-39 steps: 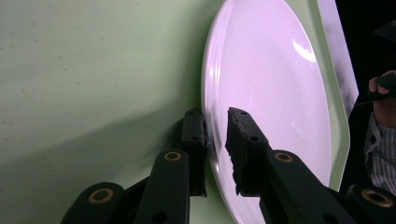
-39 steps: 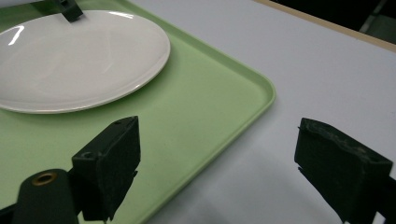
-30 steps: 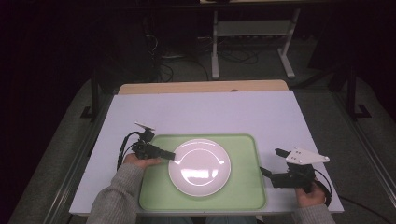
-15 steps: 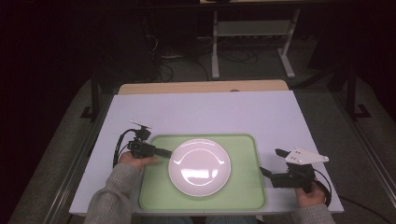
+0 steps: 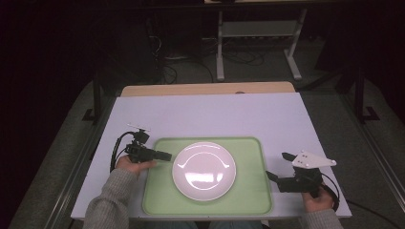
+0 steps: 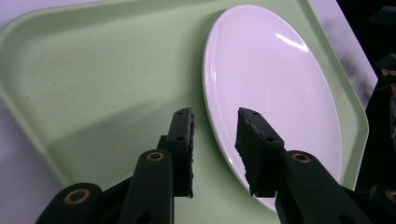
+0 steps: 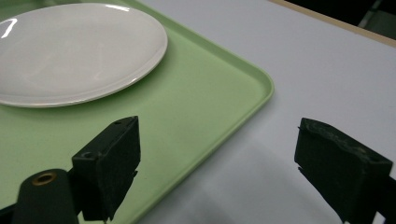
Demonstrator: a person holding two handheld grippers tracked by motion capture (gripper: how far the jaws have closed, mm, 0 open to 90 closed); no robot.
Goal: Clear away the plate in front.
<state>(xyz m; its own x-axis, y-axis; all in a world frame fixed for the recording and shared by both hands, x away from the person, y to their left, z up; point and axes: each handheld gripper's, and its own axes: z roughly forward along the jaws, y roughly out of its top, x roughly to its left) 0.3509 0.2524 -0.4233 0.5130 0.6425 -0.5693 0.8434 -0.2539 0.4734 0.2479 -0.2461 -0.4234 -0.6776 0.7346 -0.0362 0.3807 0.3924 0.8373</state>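
A round white plate lies flat in the middle of a pale green tray. My left gripper hovers over the tray's left part and points at the plate's left rim. In the left gripper view its jaws have just been opening; the left gripper frames the rim of the plate, and neither pad touches it. My right gripper stands wide open at the tray's right edge. In the right gripper view, the right gripper spans the tray's rim with nothing gripped.
The tray sits at the front of a white tabletop with a wooden strip along the far edge. Beyond the table are dark floor, cables and a metal stand.
The left gripper has drawn back a little to the left, off the plate's rim, and its jaws have parted. The right gripper has stayed where it was.
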